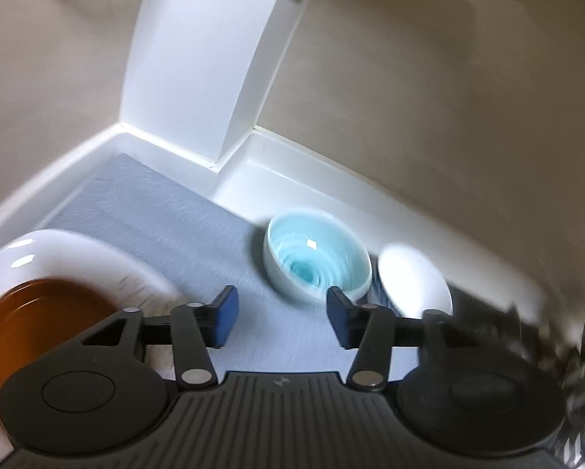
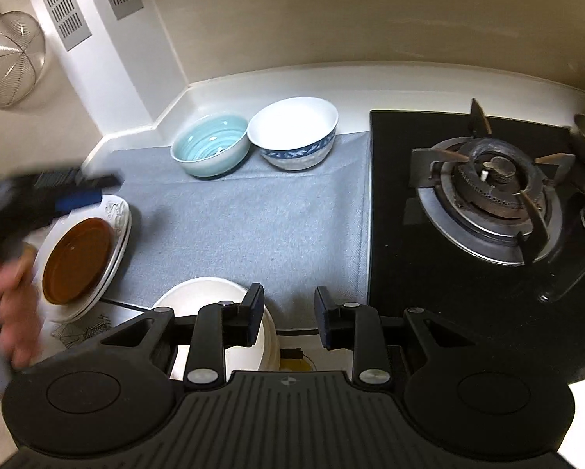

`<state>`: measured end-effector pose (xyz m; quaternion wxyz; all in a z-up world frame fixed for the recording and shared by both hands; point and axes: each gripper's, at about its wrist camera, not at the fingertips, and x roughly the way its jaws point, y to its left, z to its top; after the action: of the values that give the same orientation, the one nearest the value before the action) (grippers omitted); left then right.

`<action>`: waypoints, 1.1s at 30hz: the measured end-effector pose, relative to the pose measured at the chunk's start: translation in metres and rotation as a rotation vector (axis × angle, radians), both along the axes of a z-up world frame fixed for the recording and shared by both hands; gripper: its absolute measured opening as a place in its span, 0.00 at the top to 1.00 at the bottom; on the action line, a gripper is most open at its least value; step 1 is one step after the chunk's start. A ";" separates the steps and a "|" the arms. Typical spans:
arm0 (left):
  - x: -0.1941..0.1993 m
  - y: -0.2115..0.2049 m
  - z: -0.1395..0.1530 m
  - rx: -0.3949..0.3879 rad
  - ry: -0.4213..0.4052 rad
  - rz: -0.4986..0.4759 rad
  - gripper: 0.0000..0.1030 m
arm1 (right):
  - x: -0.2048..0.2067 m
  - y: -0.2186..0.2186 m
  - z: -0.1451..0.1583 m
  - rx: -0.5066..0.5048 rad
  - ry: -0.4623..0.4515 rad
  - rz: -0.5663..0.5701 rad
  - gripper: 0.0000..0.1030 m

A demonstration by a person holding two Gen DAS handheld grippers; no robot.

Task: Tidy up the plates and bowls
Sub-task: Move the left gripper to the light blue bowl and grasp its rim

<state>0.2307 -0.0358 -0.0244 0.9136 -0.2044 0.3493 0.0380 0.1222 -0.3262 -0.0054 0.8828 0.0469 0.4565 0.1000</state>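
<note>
Left gripper [image 1: 280,314]: fingers spread wide, nothing between them. It hangs above the grey mat [image 1: 167,211]; picture is motion-blurred. Ahead of the gap and slightly right sits the pale blue bowl [image 1: 318,260], upright, apart from both fingertips. The right fingertip [image 1: 341,320] overlaps the near rim of that bowl in the picture; whether they touch cannot be told. Just right of it is the white bowl [image 1: 413,283], the two bowls touching or nearly so. Left of the left finger lies the brown plate [image 1: 38,324], resting on a larger white plate [image 1: 77,250].

Right gripper [image 2: 288,318]: fingers parted, empty. Under and behind its left finger sits a cream bowl [image 2: 206,297] near the front edge of the mat [image 2: 253,219]; the finger crosses its right rim in view, contact not clear. In this view the pale blue bowl [image 2: 210,150] and the white bowl with blue band [image 2: 294,133] stand side by side at the back of the mat, rims touching, well apart from these fingers. The brown plate [image 2: 77,260] lies on stacked white plates [image 2: 116,242] at the left, with the left gripper [image 2: 77,195], blurred, above its far edge. Gas stove [image 2: 491,199] to the right of the mat.
</note>
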 end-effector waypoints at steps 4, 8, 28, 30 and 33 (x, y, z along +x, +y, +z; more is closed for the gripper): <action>0.051 0.007 -0.009 -0.075 0.024 0.056 0.35 | -0.004 0.001 0.003 -0.047 0.011 -0.031 0.70; 0.083 0.006 -0.024 -0.111 0.071 0.057 0.34 | -0.008 -0.001 0.007 -0.071 0.007 -0.069 0.70; 0.117 0.018 -0.081 -0.265 0.289 0.137 0.82 | -0.004 0.005 0.007 -0.074 0.031 -0.118 0.70; 0.116 0.019 -0.080 -0.268 0.292 0.147 0.83 | -0.003 0.005 0.007 -0.070 0.028 -0.116 0.70; 0.110 0.019 -0.075 -0.265 0.301 0.175 0.84 | -0.002 0.002 0.007 -0.060 0.024 -0.115 0.70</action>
<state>0.3410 -0.0164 -0.0989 0.8097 -0.3442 0.4644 0.1011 0.1206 -0.3242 0.0012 0.8825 0.0477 0.4665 0.0346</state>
